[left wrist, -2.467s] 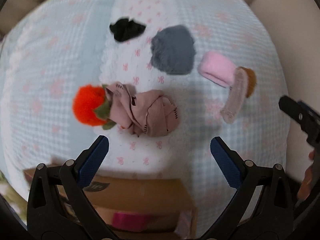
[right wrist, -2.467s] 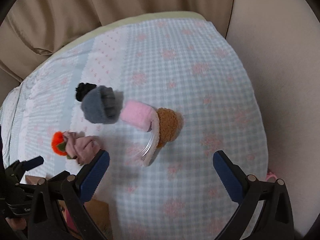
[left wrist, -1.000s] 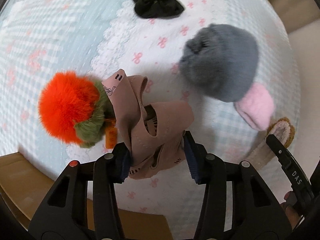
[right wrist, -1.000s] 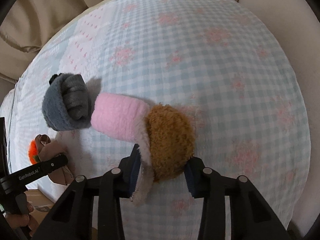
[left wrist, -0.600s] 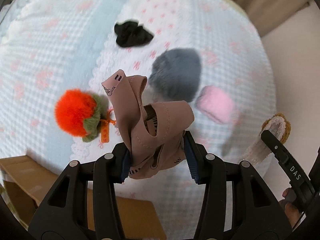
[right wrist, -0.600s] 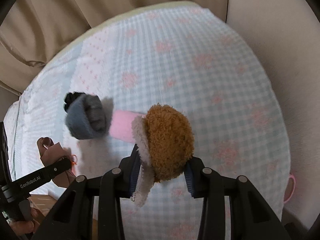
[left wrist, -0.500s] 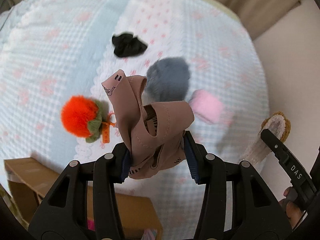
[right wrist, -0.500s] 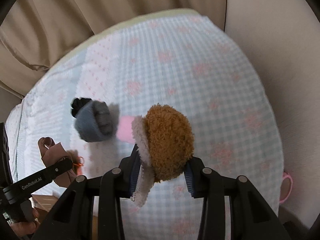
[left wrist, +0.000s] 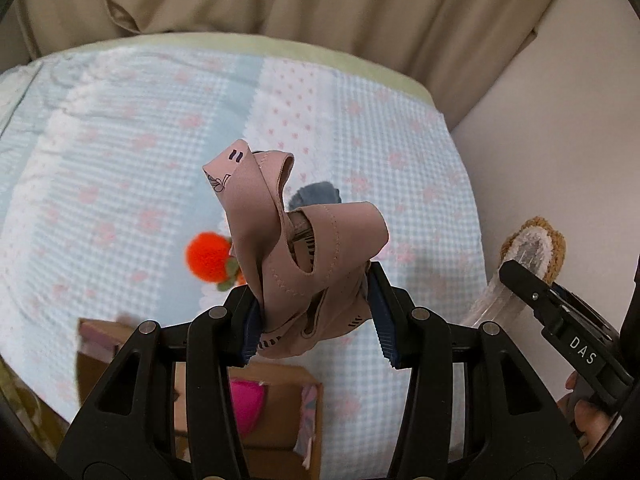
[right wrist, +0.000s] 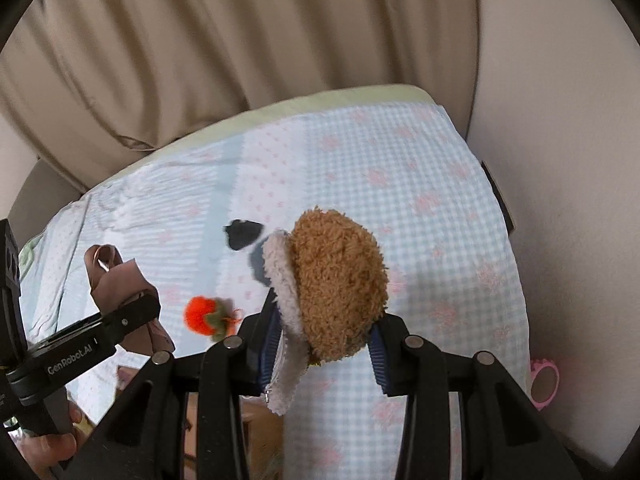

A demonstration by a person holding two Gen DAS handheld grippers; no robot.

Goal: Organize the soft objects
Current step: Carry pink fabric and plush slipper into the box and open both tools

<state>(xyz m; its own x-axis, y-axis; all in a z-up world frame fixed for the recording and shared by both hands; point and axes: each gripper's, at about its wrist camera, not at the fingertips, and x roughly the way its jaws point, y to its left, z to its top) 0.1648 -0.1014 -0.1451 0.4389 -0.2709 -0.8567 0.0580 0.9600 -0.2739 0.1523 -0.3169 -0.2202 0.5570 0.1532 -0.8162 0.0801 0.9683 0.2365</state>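
Observation:
My left gripper (left wrist: pixel 316 320) is shut on a crumpled dusty-pink cloth (left wrist: pixel 296 248) and holds it high above the bed; the cloth also shows in the right wrist view (right wrist: pixel 120 280). My right gripper (right wrist: pixel 324 344) is shut on a brown fuzzy slipper (right wrist: pixel 340 280) with a white lining, also lifted; the slipper also shows in the left wrist view (left wrist: pixel 536 248). An orange pompom (left wrist: pixel 208 256) lies on the checked bedspread (left wrist: pixel 120 184). A grey fluffy item (left wrist: pixel 316 196) is mostly hidden behind the cloth. A black scrunchie (right wrist: pixel 242 234) lies farther back.
A cardboard box (left wrist: pixel 280 412) with a bright pink item (left wrist: pixel 244 400) inside sits below the bed's near edge. Beige curtains (right wrist: pixel 200 60) hang behind the bed. A wall (right wrist: pixel 568 160) stands at the right. A pink ring-shaped object (right wrist: pixel 544 384) lies by the wall.
Both grippers closed on their items and lifted them well above the bed. The views have tilted up, bringing the curtains and box into sight.

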